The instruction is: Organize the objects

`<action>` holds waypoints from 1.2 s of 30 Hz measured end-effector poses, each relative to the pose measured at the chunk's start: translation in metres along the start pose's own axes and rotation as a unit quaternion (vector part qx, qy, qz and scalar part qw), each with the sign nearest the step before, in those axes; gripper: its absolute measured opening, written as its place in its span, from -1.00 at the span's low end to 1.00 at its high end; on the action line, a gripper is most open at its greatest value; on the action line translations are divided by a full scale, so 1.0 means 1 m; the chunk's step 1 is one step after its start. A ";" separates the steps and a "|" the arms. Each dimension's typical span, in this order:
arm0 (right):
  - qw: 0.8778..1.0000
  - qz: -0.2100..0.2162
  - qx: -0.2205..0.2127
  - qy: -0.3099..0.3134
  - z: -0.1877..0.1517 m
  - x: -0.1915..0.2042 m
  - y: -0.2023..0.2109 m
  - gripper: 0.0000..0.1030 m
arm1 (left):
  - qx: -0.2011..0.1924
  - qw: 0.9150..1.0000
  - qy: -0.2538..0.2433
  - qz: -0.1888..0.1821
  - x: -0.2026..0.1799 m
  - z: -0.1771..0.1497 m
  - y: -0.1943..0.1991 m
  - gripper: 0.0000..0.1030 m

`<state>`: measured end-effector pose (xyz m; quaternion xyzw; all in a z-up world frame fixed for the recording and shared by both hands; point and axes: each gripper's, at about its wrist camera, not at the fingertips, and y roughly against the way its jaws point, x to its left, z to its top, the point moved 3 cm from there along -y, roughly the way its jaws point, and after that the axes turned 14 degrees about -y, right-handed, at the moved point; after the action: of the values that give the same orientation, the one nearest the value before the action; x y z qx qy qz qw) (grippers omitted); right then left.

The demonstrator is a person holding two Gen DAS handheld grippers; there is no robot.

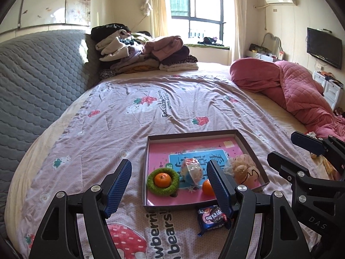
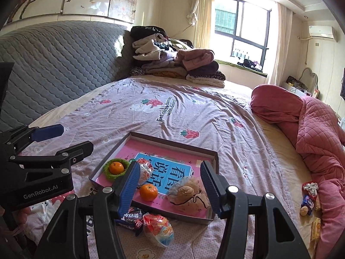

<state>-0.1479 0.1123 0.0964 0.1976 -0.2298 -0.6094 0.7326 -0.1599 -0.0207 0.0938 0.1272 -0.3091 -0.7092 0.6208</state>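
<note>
A shallow box tray (image 1: 250, 146) (image 2: 172, 144) with a pink and blue lining lies on the bed. In it are an orange in a green ring (image 1: 162, 180) (image 2: 116, 167), a loose orange (image 1: 207, 187) (image 2: 148, 192), a wrapped snack (image 1: 192, 170) (image 2: 144, 171) and a bagged pastry (image 1: 242, 169) (image 2: 188, 194). A dark cookie packet (image 1: 212, 218) (image 2: 131, 217) lies on the sheet in front of the tray. A second wrapped snack (image 2: 158, 228) lies beside it. My left gripper (image 1: 170, 185) is open and empty above the tray's near edge. My right gripper (image 2: 170, 185) is open and empty over the tray.
Folded clothes (image 1: 146, 51) are piled at the head of the bed by the grey headboard (image 1: 38, 82). A rolled pink quilt (image 2: 312, 125) lies along the right. Several small snack packets (image 2: 309, 202) sit beside the quilt.
</note>
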 end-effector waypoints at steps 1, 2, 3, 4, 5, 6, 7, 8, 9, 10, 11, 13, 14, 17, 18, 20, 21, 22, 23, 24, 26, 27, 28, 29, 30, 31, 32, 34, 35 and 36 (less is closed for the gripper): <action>1.000 0.000 -0.001 0.001 0.000 0.001 0.002 0.12 | -0.002 1.000 -0.001 0.001 -0.001 0.000 0.004 0.43; 1.000 0.001 -0.003 0.002 0.000 0.001 0.005 0.12 | -0.004 1.000 -0.002 0.001 -0.001 0.000 0.006 0.43; 1.000 0.001 -0.004 0.002 0.000 0.002 0.008 0.12 | -0.006 1.000 -0.002 0.001 -0.001 0.000 0.009 0.43; 1.000 0.002 -0.006 0.002 0.000 0.002 0.010 0.12 | -0.008 1.000 -0.002 0.001 -0.001 0.000 0.012 0.43; 1.000 0.002 -0.008 0.003 0.000 0.003 0.012 0.12 | -0.010 1.000 -0.003 0.001 -0.002 0.000 0.015 0.43; 1.000 0.002 -0.010 0.003 0.001 0.004 0.016 0.12 | -0.011 1.000 -0.003 0.002 -0.002 -0.001 0.017 0.43; 1.000 0.002 -0.012 0.004 0.001 0.004 0.017 0.12 | -0.011 1.000 -0.004 0.003 -0.002 -0.001 0.020 0.43; 1.000 0.004 -0.014 0.004 0.001 0.005 0.020 0.12 | -0.013 1.000 -0.004 0.003 -0.002 -0.001 0.023 0.43; 1.000 0.005 -0.016 0.004 0.001 0.005 0.023 0.12 | -0.014 1.000 -0.004 0.004 -0.003 -0.002 0.024 0.43; 1.000 0.004 -0.017 0.005 0.001 0.005 0.025 0.12 | -0.015 1.000 -0.005 0.005 -0.003 -0.003 0.028 0.43; 1.000 0.005 -0.018 0.006 0.001 0.006 0.027 0.12 | -0.016 1.000 -0.005 0.006 -0.003 -0.003 0.029 0.43; 1.000 0.006 -0.020 0.007 0.001 0.006 0.031 0.12 | -0.016 1.000 -0.005 0.007 -0.003 -0.004 0.033 0.43; 1.000 0.007 -0.022 0.009 0.001 0.008 0.034 0.12 | -0.017 1.000 -0.005 0.008 -0.004 -0.004 0.035 0.43; 1.000 0.007 -0.025 0.012 0.000 0.009 0.040 0.12 | -0.019 1.000 -0.006 0.009 -0.005 -0.006 0.042 0.43; 1.000 0.006 -0.027 0.013 -0.001 0.010 0.043 0.12 | -0.020 1.000 -0.006 0.009 -0.005 -0.006 0.043 0.43; 0.999 0.007 -0.030 0.013 0.000 0.010 0.047 0.12 | -0.022 1.000 -0.008 0.011 -0.006 -0.007 0.048 0.43; 0.999 0.007 -0.032 0.012 -0.001 0.010 0.050 0.12 | -0.024 1.000 -0.008 0.010 -0.006 -0.007 0.051 0.43; 0.999 0.008 -0.033 0.012 -0.001 0.010 0.052 0.12 | -0.025 1.000 -0.009 0.011 -0.006 -0.008 0.054 0.43; 0.999 0.008 -0.035 0.013 -0.001 0.011 0.055 0.12 | -0.026 1.000 -0.009 0.012 -0.007 -0.009 0.056 0.43; 0.999 0.007 -0.037 0.014 -0.002 0.011 0.058 0.12 | -0.026 1.000 -0.010 0.013 -0.007 -0.009 0.058 0.43; 0.999 0.009 -0.041 0.014 -0.003 0.012 0.063 0.12 | -0.027 0.999 -0.010 0.014 -0.006 -0.012 0.063 0.43; 0.999 0.010 -0.044 0.013 -0.003 0.012 0.066 0.12 | -0.028 0.999 -0.010 0.015 -0.006 -0.013 0.065 0.43; 0.999 0.010 -0.045 0.013 -0.004 0.013 0.069 0.12 | -0.029 0.999 -0.010 0.015 -0.007 -0.014 0.068 0.43; 0.999 0.010 -0.046 0.013 -0.005 0.013 0.071 0.12 | -0.030 0.999 -0.011 0.015 -0.008 -0.015 0.069 0.43; 0.999 0.009 -0.047 0.014 -0.006 0.013 0.074 0.12 | -0.030 0.999 -0.011 0.016 -0.007 -0.016 0.071 0.43; 0.999 0.009 -0.047 0.014 -0.007 0.014 0.076 0.12 | -0.030 0.999 -0.011 0.016 -0.008 -0.018 0.074 0.43; 0.999 0.009 -0.048 0.014 -0.008 0.014 0.078 0.12 | -0.031 0.999 -0.011 0.016 -0.008 -0.019 0.076 0.43; 0.999 0.009 -0.049 0.015 -0.011 0.014 0.082 0.12 | -0.030 0.999 -0.012 0.015 -0.010 -0.022 0.079 0.43; 0.999 0.009 -0.049 0.015 -0.012 0.014 0.084 0.12 | -0.030 0.999 -0.012 0.015 -0.010 -0.024 0.080 0.43; 0.999 0.009 -0.049 0.016 -0.014 0.014 0.085 0.12 | -0.030 0.999 -0.012 0.015 -0.011 -0.025 0.081 0.43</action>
<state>-0.0694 0.1142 0.1353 0.1690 -0.1895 -0.6105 0.7502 -0.0785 -0.0208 0.1202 0.0954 -0.2971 -0.7104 0.6308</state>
